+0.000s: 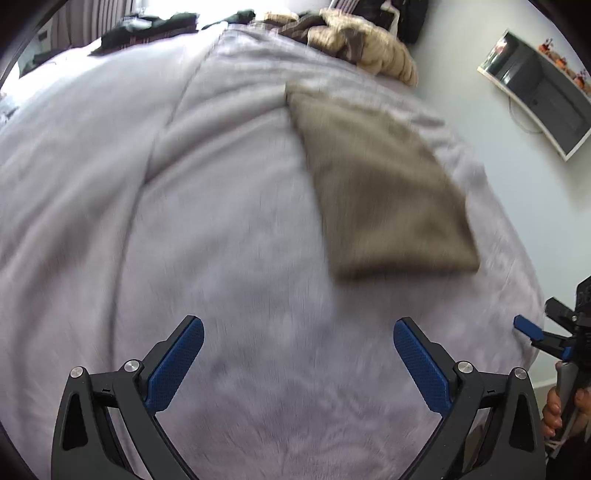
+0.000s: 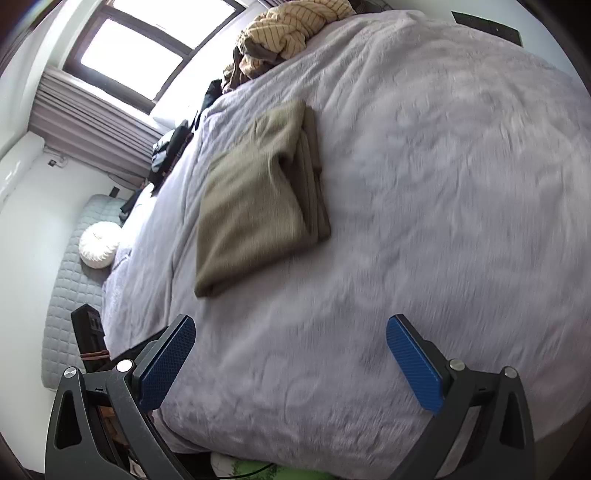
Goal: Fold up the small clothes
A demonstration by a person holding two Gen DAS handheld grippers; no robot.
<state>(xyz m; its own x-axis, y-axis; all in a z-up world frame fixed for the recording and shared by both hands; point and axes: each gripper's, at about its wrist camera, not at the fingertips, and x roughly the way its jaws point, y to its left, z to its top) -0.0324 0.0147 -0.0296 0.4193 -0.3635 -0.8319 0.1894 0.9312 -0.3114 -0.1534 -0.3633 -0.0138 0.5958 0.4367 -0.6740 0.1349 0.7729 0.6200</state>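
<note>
A folded olive-brown garment (image 1: 380, 192) lies flat on the pale lilac bedspread (image 1: 184, 221). In the right wrist view the same garment (image 2: 255, 199) shows several stacked layers along its right edge. My left gripper (image 1: 299, 332) hovers open over bare bedspread, short of the garment and to its left. My right gripper (image 2: 290, 332) is open too, above the bedspread (image 2: 443, 184) and nearer than the garment, holding nothing. The right gripper also shows at the right edge of the left wrist view (image 1: 535, 332), held by a hand (image 1: 554, 413).
A heap of unfolded clothes (image 1: 362, 40), cream striped and brown, lies at the far end of the bed; the same heap (image 2: 291, 29) appears in the right wrist view. Dark clothes (image 1: 147, 29) lie far left. A round white cushion (image 2: 99, 243) rests beside the bed.
</note>
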